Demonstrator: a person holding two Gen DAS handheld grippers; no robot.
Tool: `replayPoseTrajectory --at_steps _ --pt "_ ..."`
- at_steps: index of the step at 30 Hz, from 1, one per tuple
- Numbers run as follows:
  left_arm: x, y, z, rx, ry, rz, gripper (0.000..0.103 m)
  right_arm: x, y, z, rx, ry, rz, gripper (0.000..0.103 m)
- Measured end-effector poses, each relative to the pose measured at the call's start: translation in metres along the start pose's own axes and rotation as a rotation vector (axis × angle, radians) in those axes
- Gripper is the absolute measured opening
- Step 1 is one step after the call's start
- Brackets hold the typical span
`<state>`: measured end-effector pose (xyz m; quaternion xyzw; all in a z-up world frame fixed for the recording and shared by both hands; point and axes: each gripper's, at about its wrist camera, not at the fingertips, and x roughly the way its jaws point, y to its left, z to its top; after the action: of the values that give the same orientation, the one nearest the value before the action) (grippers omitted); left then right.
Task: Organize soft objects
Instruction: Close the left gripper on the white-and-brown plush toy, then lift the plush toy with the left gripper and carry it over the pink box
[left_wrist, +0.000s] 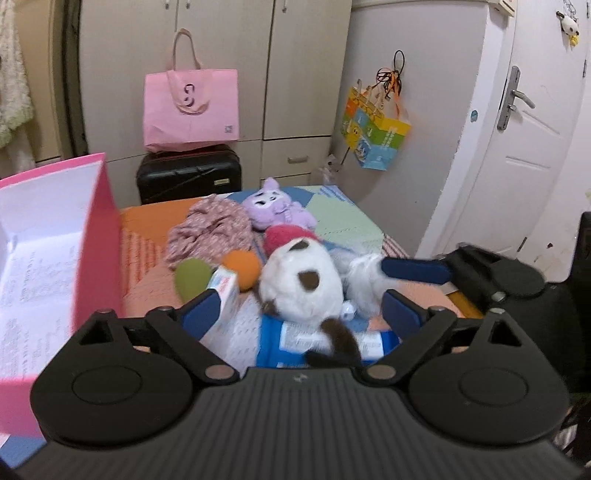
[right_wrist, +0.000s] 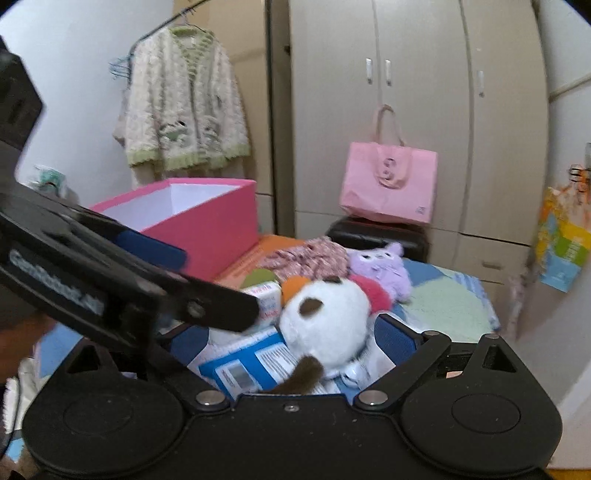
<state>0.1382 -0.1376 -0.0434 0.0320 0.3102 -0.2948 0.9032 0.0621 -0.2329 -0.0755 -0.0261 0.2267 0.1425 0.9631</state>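
Note:
A white plush dog (left_wrist: 306, 284) with brown patches and a red hat lies on the bed on top of a blue and white pack (left_wrist: 291, 339). My left gripper (left_wrist: 299, 314) is open, its blue fingers on either side of the dog. My right gripper (right_wrist: 295, 339) is open too and straddles the same dog (right_wrist: 325, 317); it shows from the side in the left wrist view (left_wrist: 413, 271), one finger touching the dog's white fur. A purple plush (left_wrist: 275, 206), a floral cloth (left_wrist: 210, 230), a green ball (left_wrist: 192, 277) and an orange ball (left_wrist: 242, 267) lie behind.
An open pink box (right_wrist: 207, 218) stands on the bed at the left. A small white carton (left_wrist: 225, 291) lies by my left finger. A black suitcase (left_wrist: 188, 177) with a pink bag (left_wrist: 190, 107) stands against the wardrobe. A door (left_wrist: 524, 122) is at the right.

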Motion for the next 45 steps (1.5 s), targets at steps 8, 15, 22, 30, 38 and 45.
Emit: replayPoseTrajectory --at_steps 8,15,22,30,38,45 --pt "0.053 0.013 0.01 -0.017 0.08 -0.057 0.071 0.046 -0.013 0.002 -0.046 0.072 -0.022 0.086" --pt "0.084 0.025 0.001 -0.107 0.132 -0.108 0.065 0.053 -0.014 -0.005 -0.073 0.081 -0.032 0.084" --pt "0.091 0.022 -0.004 -0.11 0.147 -0.094 0.065 0.063 -0.021 -0.012 -0.039 0.121 -0.059 0.082" --pt "0.076 0.017 -0.002 -0.087 0.135 -0.095 0.062 0.051 -0.023 -0.012 0.003 0.077 -0.056 0.064" --pt "0.045 0.005 0.003 -0.037 0.087 -0.07 0.062 0.027 -0.008 -0.004 -0.018 -0.003 -0.065 0.064" --pt "0.018 -0.001 0.004 -0.018 0.069 -0.054 0.062 0.008 0.008 0.005 -0.079 -0.048 -0.072 0.064"
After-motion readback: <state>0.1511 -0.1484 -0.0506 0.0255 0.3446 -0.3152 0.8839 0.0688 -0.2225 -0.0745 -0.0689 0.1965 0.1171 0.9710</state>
